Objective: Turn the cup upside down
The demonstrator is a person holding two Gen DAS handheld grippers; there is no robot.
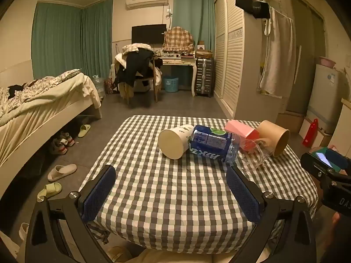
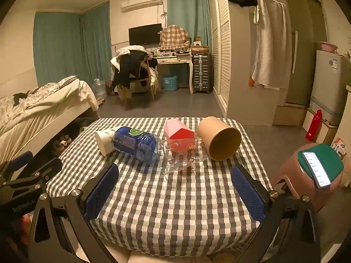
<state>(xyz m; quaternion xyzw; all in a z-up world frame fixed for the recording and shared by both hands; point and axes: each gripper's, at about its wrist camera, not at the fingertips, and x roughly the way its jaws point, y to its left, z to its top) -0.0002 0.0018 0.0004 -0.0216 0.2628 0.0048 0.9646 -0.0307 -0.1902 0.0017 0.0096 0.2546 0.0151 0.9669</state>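
Several cups lie on their sides in a row on the checked table (image 1: 171, 197) (image 2: 175, 197). From the left: a white paper cup (image 1: 174, 141) (image 2: 105, 140), a blue cup (image 1: 211, 143) (image 2: 136, 143), a clear glass mug (image 1: 255, 153) (image 2: 183, 157) and a brown paper cup (image 1: 275, 137) (image 2: 219, 139). A pink and red box (image 1: 241, 131) (image 2: 178, 137) lies behind the mug. My left gripper (image 1: 171, 194) is open and empty, short of the white and blue cups. My right gripper (image 2: 175, 194) is open and empty, short of the glass mug.
A pink stool (image 2: 307, 175) with a green pad and a phone (image 2: 316, 168) stands right of the table. A bed (image 1: 39, 109) is at the left, with slippers (image 1: 61, 172) on the floor. A wardrobe (image 1: 232, 54), chair and desk stand farther back.
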